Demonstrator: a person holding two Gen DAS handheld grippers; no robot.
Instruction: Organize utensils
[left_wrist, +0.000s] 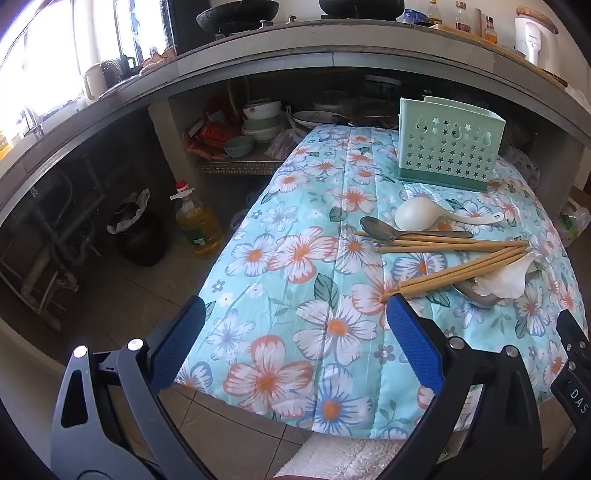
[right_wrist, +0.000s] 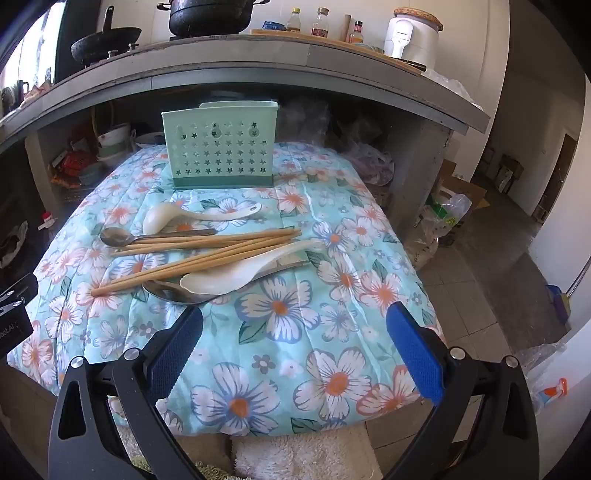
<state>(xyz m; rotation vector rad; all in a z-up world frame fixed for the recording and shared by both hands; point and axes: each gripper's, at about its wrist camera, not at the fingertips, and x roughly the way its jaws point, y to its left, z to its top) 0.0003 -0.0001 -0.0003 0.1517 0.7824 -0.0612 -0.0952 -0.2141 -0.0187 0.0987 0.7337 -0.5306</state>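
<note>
A mint-green utensil holder with star holes stands upright at the far end of the flowered cloth. In front of it lie a white ladle, a metal spoon, several wooden chopsticks, a white soup spoon and a second metal spoon under it. My left gripper hovers open at the cloth's near left, short of the pile. My right gripper hovers open at the near edge, empty.
A kitchen counter with pans, bottles and a white appliance overhangs the far side. Bowls and packets fill the shelf below. An oil bottle and a dark pot stand on the floor to the left; bags lie to the right.
</note>
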